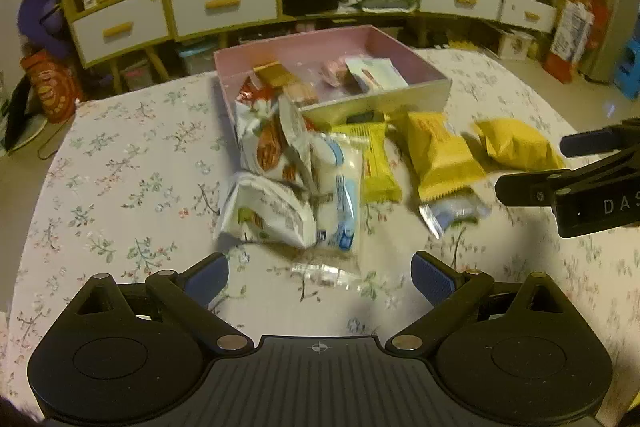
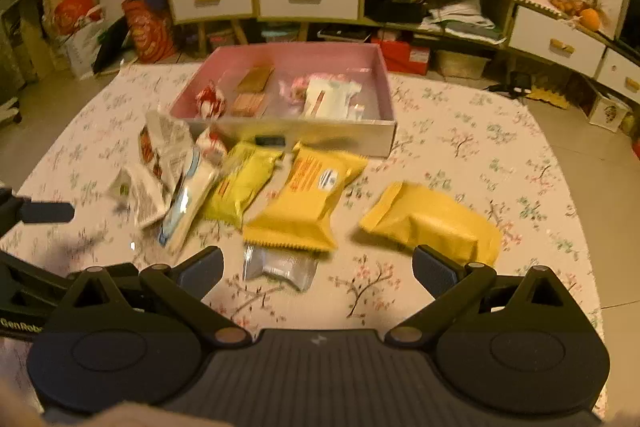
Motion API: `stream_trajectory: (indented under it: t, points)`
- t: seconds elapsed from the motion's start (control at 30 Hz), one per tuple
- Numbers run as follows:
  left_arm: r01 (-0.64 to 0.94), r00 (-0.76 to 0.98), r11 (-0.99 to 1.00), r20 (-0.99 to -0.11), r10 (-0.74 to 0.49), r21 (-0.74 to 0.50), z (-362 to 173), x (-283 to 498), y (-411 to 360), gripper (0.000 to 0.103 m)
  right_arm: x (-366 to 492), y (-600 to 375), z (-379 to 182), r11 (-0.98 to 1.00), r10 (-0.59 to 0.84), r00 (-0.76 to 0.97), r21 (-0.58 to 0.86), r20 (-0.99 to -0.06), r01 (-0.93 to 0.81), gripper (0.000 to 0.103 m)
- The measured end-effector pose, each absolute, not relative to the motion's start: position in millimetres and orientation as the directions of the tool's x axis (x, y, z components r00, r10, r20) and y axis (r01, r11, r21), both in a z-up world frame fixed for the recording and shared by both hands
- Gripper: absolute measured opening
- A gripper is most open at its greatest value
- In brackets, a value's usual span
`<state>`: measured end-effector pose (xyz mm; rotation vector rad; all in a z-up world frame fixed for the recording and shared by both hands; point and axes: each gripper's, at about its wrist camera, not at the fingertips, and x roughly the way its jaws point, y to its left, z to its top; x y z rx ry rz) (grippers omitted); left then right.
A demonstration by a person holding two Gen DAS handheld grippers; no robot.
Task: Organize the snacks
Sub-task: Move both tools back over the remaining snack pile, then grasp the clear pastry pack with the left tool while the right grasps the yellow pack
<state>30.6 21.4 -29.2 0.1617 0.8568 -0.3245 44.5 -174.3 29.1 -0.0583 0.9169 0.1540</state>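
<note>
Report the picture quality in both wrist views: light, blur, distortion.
Left wrist view: warm, dim yellowish light; fisheye bends the cabinet line; the white packets are smeared by motion blur; dark vignette in the corners. Right wrist view: same warm cast; the pink box and yellow packets are soft; the table edge curves; a soft shadow lies under each open gripper.
</note>
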Motion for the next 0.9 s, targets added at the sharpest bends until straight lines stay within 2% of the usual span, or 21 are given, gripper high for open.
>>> stream_trajectory:
  t: [0.4,0.57,0.7,0.83,0.9]
  points:
    - [0.423,0.613,0.906,-0.743,-0.269,0.021,-57,28,28,0.099,32,-174,9,0.969,0.110,0.595,-0.049,-0.796,-0.244,0.101]
    - [0.454,0.616,0.891,-0.714,-0.331,-0.021,-57,31,23,0.094,38,-179,11,0.966,0.149,0.607,-0.016,-0.781,-0.258,0.096]
    - [0.473,0.630,0.880,-0.680,-0.375,-0.046,-51,35,18,0.084,46,-182,15,0.966,0.185,0.623,0.025,-0.760,-0.257,0.089]
    - [0.452,0.645,0.887,-0.656,-0.393,-0.087,-48,44,17,0.063,59,-181,16,0.968,0.207,0.628,0.066,-0.750,-0.240,0.082]
    - [0.447,0.636,0.888,-0.661,-0.398,-0.104,-49,51,15,0.058,66,-180,15,0.970,0.209,0.625,0.077,-0.752,-0.232,0.079]
